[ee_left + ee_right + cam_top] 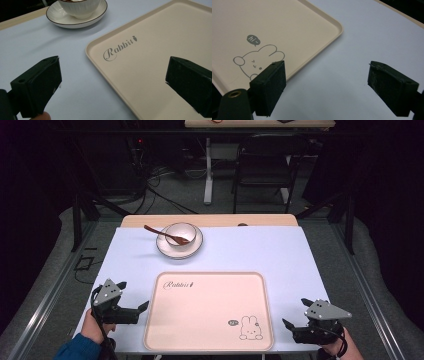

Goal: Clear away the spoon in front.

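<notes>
Left gripper (142,309) and right gripper (288,325) rest low at the near corners of the table, jaws spread wide and empty, one at each side of the pale pink rectangular plastic tray with a printed rabbit (210,347). Tray lies flat at the near middle of the light blue tabletop (280,250), nothing on it. Left jaws straddle the tray's left rim near the "Rabbit" lettering; right jaws point past its near right corner.

Likely work in hand: loading the tray. Best done by reaching forward over the tray for the white ribbed bowl (180,233) on its white dark-rimmed saucer (165,249), well beyond the tray's far edge. Saucer rim better pinched than the bowl wall; lift level.

Brown wooden spoon (165,234) lies in the bowl, handle jutting left over the rim, apt to tip out or block a left-hand approach. Otherwise open path. Black chair (265,165) and cables behind the table, out of reach.
</notes>
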